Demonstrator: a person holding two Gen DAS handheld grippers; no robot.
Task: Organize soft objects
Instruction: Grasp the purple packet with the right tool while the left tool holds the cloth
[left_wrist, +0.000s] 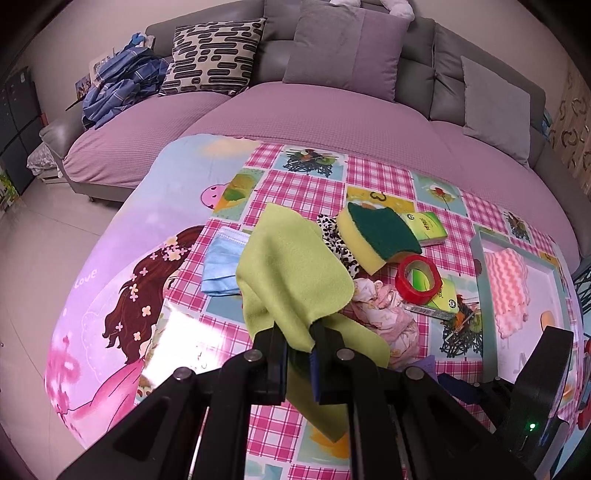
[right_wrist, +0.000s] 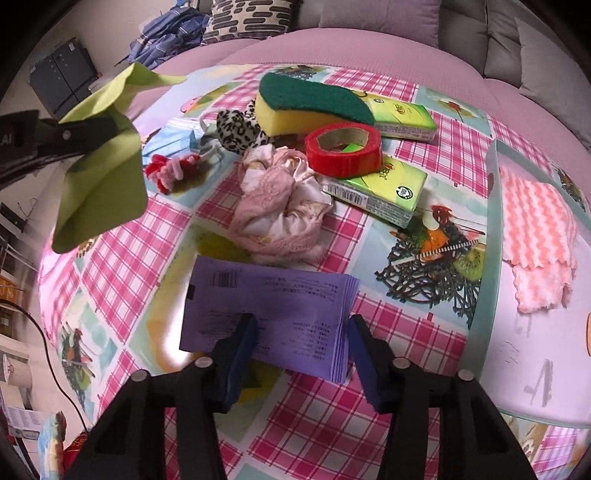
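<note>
My left gripper (left_wrist: 299, 347) is shut on a green cloth (left_wrist: 291, 273) and holds it above the checkered table; the cloth also shows at the left of the right wrist view (right_wrist: 103, 173). My right gripper (right_wrist: 301, 328) is open, its fingers either side of a purple packet (right_wrist: 273, 314) on the table. A yellow-green sponge (right_wrist: 306, 103), a leopard scrunchie (right_wrist: 236, 129), a pink fabric bundle (right_wrist: 277, 206), a blue face mask (left_wrist: 221, 262) and a red-pink fluffy item (right_wrist: 170, 170) lie in the middle. A pink wavy cloth (right_wrist: 535, 221) lies in the pale tray (right_wrist: 493, 229).
A red tape roll (right_wrist: 343, 147) rests on a green tissue pack (right_wrist: 388, 188); another pack (right_wrist: 402, 118) is behind. A sofa with cushions (left_wrist: 343, 48) and blue clothes (left_wrist: 122, 81) stands beyond the table. The floor (left_wrist: 44, 251) lies to the left.
</note>
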